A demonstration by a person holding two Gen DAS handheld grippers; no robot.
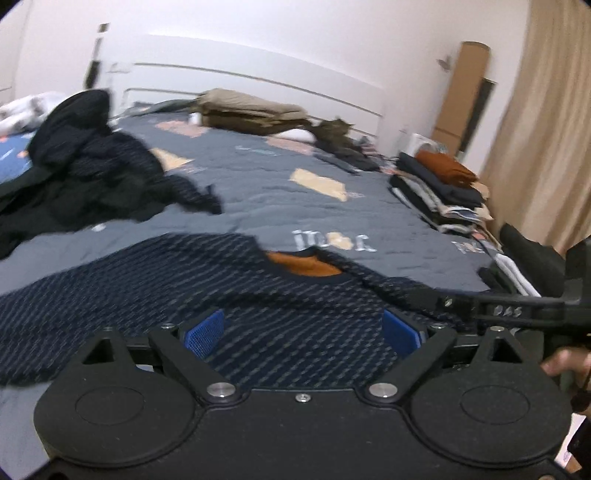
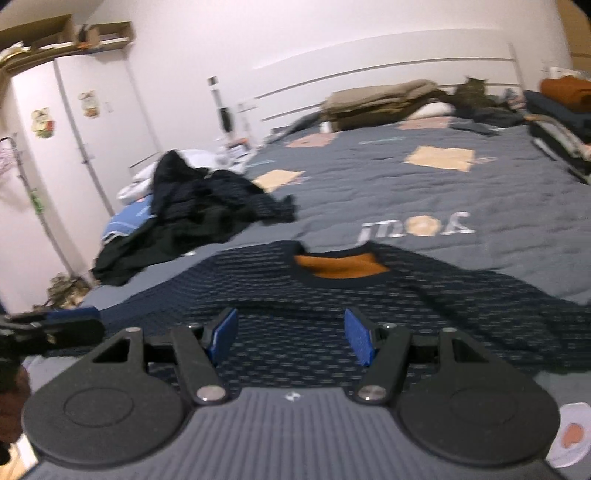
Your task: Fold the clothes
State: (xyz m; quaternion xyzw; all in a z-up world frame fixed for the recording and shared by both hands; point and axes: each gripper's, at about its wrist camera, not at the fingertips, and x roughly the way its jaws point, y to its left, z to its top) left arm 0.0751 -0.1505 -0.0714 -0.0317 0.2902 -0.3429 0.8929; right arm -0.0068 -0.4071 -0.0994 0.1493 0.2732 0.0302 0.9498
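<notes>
Wide bed (image 1: 332,206) under a grey-blue quilt with tan patches and pale lettering, filling the middle of both views. White slatted headboard (image 1: 258,79) against a pale wall at the top. Beige curtain (image 1: 546,122) down the right edge of the left wrist view, tall cardboard box (image 1: 467,96) just beside it. White wardrobe doors (image 2: 74,140) at the left of the right wrist view, cardboard boxes (image 2: 66,33) on top.

No containers in sight; clothes in heaps only. Crumpled dark pile (image 1: 92,173) at left centre on the quilt. Folded khaki bedding (image 1: 251,112) near the headboard. Stack of folded garments (image 1: 439,188) at the right edge of the bed, rust-coloured piece on top.

Navy patterned sweater (image 1: 177,280) spread flat across the lower middle, front up, orange lining visible at the neckline, sleeves out to both sides.

Left gripper (image 1: 301,332) low in frame, blue pads wide apart, nothing pinched, sweater cloth behind the gap. Right gripper (image 2: 291,338) likewise parted over the sweater's body, clamping nothing. Motion blur throughout.
</notes>
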